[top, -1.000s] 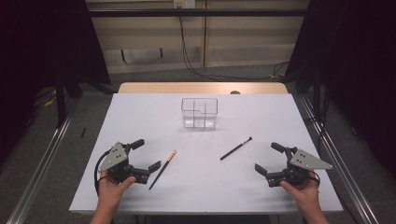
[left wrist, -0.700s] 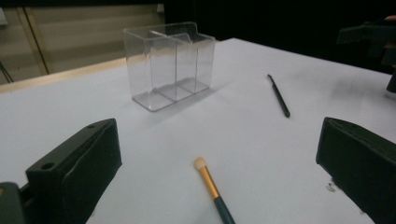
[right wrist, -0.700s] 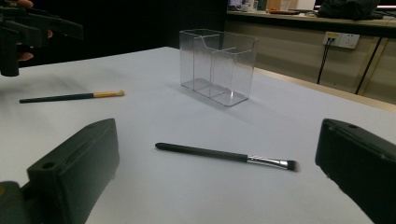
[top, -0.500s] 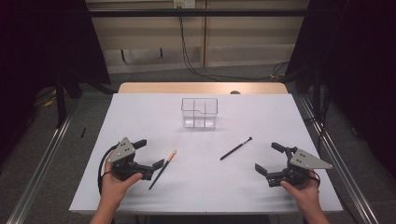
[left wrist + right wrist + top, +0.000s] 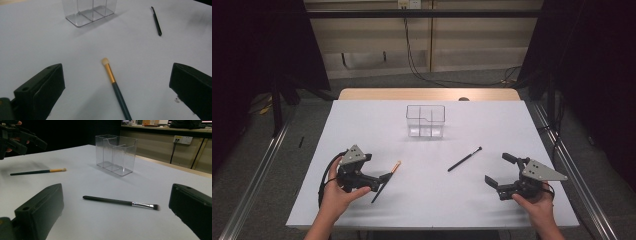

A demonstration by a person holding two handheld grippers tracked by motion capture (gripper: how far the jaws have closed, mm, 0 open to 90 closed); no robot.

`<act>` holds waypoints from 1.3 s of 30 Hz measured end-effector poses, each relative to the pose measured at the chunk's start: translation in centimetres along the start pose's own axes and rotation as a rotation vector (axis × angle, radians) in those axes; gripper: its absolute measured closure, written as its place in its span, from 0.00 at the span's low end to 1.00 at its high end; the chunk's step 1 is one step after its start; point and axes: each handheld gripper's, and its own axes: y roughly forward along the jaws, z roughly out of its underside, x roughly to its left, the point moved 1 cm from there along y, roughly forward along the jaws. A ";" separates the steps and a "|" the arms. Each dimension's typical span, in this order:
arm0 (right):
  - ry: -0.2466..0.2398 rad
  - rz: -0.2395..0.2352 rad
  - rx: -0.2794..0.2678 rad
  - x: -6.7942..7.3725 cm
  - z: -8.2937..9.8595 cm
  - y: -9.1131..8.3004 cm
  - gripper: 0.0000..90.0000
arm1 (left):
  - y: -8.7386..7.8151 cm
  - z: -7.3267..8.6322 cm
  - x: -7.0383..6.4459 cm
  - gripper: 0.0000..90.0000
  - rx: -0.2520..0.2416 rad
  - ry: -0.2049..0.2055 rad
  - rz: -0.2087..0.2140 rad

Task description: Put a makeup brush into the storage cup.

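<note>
Left gripper (image 5: 379,176) moved over green-handled brush (image 5: 115,85), wide open astride it; right gripper (image 5: 500,171) unmoved, open, empty.

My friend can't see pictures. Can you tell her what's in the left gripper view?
A makeup brush with a dark green handle, gold band and pale tip lies flat on the white table, between the left gripper's two wide-open black jaws. Farther off stand a clear plastic organizer and a black brush.
</note>
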 end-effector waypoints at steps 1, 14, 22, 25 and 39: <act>-0.002 0.000 0.004 0.0 0.0 0.0 0.00 | 0.1 -0.1 0.0 0.00 0.021 -0.004 -0.004; -0.006 0.001 0.007 -0.1 -0.1 0.1 0.00 | 0.4 -1.2 0.0 0.00 0.253 -0.014 -0.032; -0.010 0.002 0.009 -0.2 -0.1 0.0 0.00 | 0.8 -1.9 -0.2 0.00 0.339 -0.015 -0.019; -0.019 0.003 0.008 -0.3 -0.1 -0.1 0.00 | 1.1 -2.0 -0.3 0.00 0.378 -0.007 -0.019; -0.014 0.013 0.009 -0.5 -0.2 -0.2 0.00 | 1.5 -2.2 -0.8 0.00 0.503 -0.013 0.002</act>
